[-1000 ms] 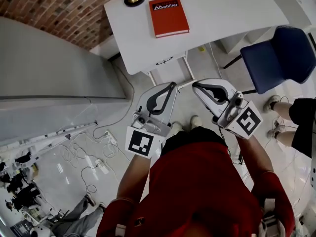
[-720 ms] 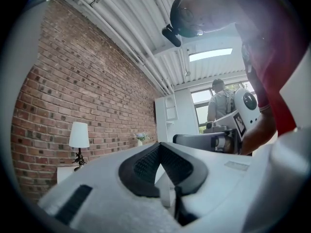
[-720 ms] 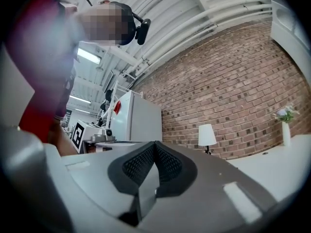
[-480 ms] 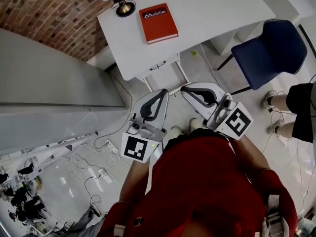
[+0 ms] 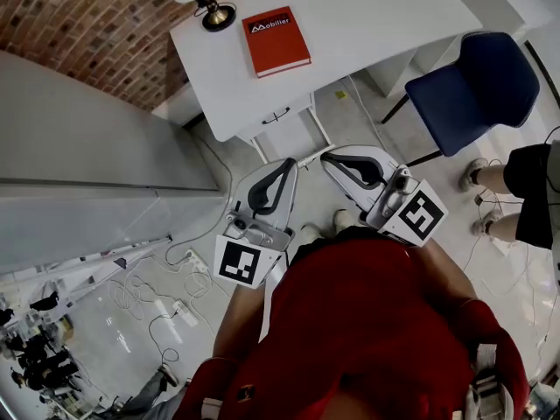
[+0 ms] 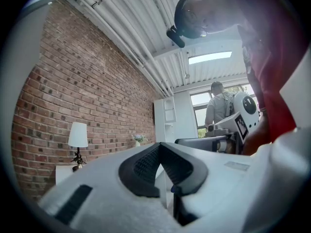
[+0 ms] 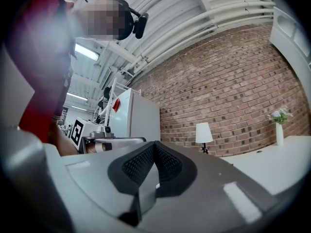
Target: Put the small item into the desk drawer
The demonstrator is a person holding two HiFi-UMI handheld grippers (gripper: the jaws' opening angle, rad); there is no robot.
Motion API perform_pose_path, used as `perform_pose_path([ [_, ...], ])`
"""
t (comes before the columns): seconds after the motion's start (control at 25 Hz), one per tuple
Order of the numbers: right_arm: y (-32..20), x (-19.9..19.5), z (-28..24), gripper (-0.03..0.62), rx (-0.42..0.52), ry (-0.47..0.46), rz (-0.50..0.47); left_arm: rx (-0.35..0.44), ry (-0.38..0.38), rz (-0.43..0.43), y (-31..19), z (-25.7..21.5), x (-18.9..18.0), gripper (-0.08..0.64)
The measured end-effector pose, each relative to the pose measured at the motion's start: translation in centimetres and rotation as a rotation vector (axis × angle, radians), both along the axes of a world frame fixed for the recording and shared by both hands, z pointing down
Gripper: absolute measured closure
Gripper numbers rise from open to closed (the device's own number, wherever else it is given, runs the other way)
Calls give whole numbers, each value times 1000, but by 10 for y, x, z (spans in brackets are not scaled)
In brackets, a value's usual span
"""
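Left gripper [image 5: 286, 165] and right gripper [image 5: 332, 157] hover side by side, each with its jaws pressed together on nothing. Ahead, the desk drawer [image 5: 280, 118] sits closed under the white desk [image 5: 376, 16], near a red book [image 5: 276, 40].

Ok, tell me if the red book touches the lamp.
Apart. The head view shows bare desk between the red book and the lamp.
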State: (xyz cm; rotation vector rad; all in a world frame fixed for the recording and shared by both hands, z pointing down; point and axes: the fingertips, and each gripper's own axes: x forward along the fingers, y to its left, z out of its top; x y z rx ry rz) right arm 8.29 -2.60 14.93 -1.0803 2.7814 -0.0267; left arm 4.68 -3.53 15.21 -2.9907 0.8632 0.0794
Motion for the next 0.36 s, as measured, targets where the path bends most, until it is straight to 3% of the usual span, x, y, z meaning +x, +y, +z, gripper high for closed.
perform_pose_path([
  [0.36,4,-2,3,583,-6,5,-6,-3,15,-7,3,1,-2,554],
])
